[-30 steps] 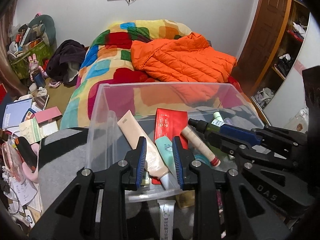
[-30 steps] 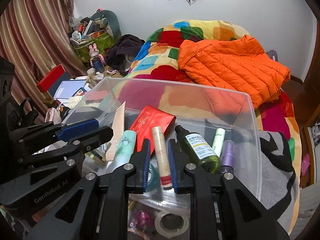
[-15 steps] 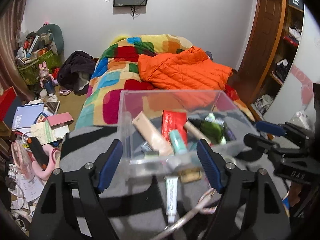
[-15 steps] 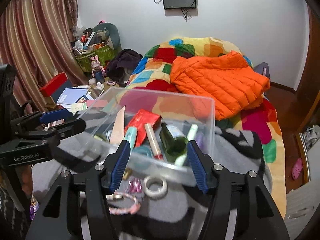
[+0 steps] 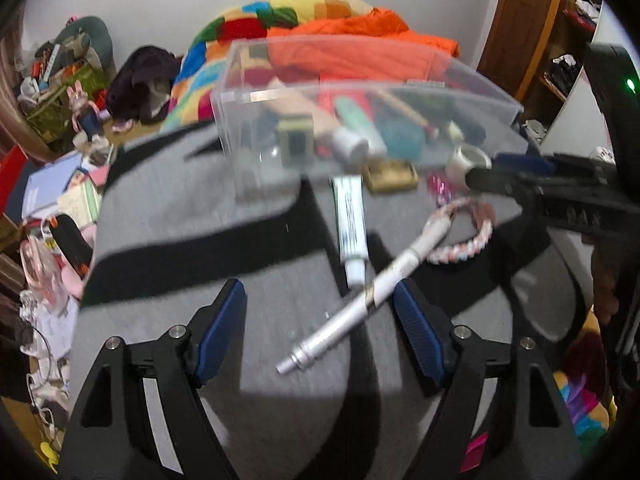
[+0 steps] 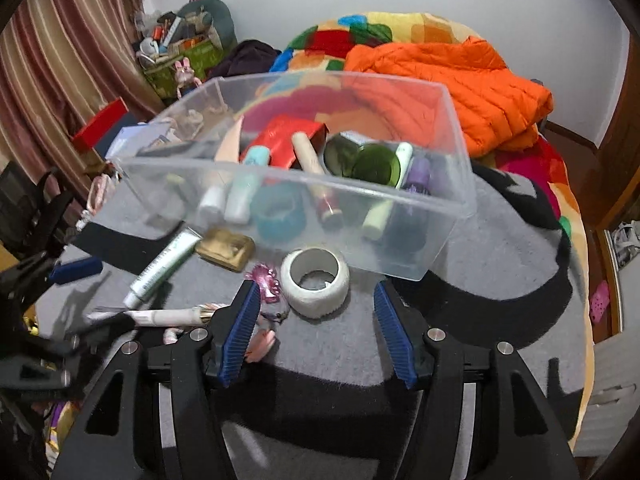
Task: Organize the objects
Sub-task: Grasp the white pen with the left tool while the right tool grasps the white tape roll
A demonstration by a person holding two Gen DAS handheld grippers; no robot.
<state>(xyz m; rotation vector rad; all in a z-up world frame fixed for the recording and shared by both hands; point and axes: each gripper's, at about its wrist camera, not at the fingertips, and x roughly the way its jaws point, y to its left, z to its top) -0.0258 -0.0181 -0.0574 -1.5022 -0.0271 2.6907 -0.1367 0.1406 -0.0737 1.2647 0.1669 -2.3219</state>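
Observation:
A clear plastic box on the grey-and-black blanket holds tubes, a red packet and a green bottle. In front of it lie a white tube, a gold case, a silver pen, a pink braided band and a white tape roll. My left gripper hovers over the pen. Its jaws are closing, the pen's lower end between them, untouched. My right gripper stands open just behind the tape roll.
Behind the box, a colourful quilt and an orange jacket cover the bed. Cluttered boxes, books and a green basket fill the floor on the left. A wooden door and shelves stand to the right. A pink wrapper lies beside the tape.
Both grippers let go of the tubes they held inside the box and opened wide. They drew back and sank to the blanket in front of the box.

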